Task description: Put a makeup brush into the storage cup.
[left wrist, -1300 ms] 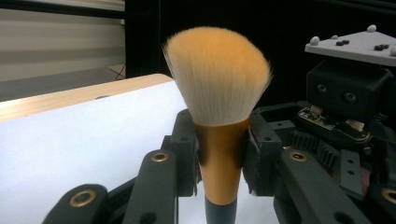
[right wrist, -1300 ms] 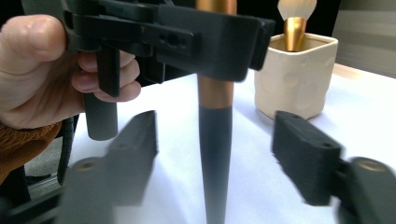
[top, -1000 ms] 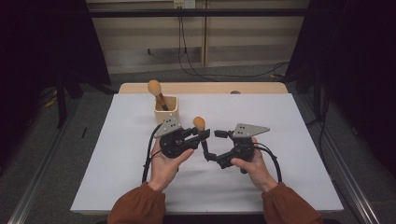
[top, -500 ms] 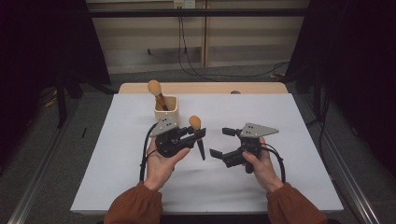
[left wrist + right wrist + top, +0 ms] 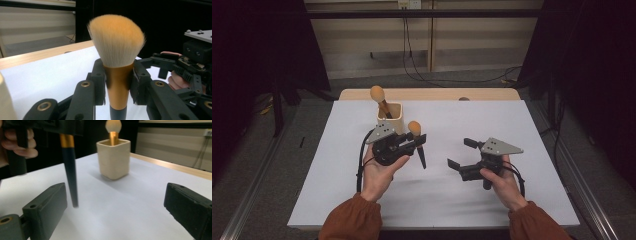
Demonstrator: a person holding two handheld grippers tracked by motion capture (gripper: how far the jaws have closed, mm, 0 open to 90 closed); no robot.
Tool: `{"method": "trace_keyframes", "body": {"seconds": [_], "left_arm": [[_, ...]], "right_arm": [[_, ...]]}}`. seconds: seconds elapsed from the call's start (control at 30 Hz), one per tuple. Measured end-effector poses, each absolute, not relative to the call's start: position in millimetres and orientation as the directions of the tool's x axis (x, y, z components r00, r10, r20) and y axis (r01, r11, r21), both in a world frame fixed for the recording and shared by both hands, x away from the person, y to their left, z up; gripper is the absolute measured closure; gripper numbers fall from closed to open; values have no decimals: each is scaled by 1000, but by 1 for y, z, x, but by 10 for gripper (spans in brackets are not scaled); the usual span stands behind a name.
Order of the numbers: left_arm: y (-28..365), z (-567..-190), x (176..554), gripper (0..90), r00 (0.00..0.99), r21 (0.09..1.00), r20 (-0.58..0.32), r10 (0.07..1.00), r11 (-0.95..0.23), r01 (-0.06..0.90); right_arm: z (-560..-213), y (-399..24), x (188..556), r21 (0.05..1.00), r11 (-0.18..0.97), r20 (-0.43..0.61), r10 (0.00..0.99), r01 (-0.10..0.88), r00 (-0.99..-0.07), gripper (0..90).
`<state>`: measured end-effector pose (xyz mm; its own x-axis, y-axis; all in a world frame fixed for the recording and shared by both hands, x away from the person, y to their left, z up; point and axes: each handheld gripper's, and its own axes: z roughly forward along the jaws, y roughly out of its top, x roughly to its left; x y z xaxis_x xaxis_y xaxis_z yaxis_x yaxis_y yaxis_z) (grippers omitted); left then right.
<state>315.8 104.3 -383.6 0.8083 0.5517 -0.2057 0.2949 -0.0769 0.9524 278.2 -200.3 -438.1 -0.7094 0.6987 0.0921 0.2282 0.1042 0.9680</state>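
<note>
White sheeting covers the surface. Left tongs are clamped on a brush at its gold ferrule, bristles up, near-left of centre; the left tongs view shows the pads pressing both sides. Right tongs stand wide apart and hold nothing. Their view shows the brush's dark handle tip clear of the surface, with a cup holding a second brush beyond.

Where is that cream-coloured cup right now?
In the high view the cup stands on the white table cover, left of centre toward the far edge, just behind the left gripper, with a brush standing in it.
</note>
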Motion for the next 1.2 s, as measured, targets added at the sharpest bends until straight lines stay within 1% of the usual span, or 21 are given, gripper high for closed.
{"method": "trace_keyframes", "body": {"seconds": [0.07,0.2,0.33,0.5,0.77,0.9,1.07,1.2], "left_arm": [[106,-383,316,692,806,952,-207,554,-76,297],[111,-381,318,692,801,951,-206,562,-77,298],[117,-379,320,692,796,952,-199,572,-79,296],[123,-374,324,692,784,953,-197,588,-73,294],[137,-363,331,692,769,958,-182,613,-65,279],[146,-357,335,692,755,961,-176,632,-55,270],[160,-349,340,692,735,964,-168,657,-46,262],[170,-343,344,692,720,965,-160,676,-45,257]], "right_arm": [[-439,-206,276,968,104,89,710,228,-699,37],[-440,-218,271,965,81,117,717,250,-687,4],[-441,-228,267,963,74,125,732,261,-669,3],[-441,-237,262,963,74,118,750,259,-651,0],[-445,-254,254,967,78,84,798,241,-596,0],[-447,-260,249,964,77,89,807,254,-583,0],[-450,-269,244,959,105,74,803,263,-592,0],[-451,-275,241,961,91,82,807,261,-585,0]]}}
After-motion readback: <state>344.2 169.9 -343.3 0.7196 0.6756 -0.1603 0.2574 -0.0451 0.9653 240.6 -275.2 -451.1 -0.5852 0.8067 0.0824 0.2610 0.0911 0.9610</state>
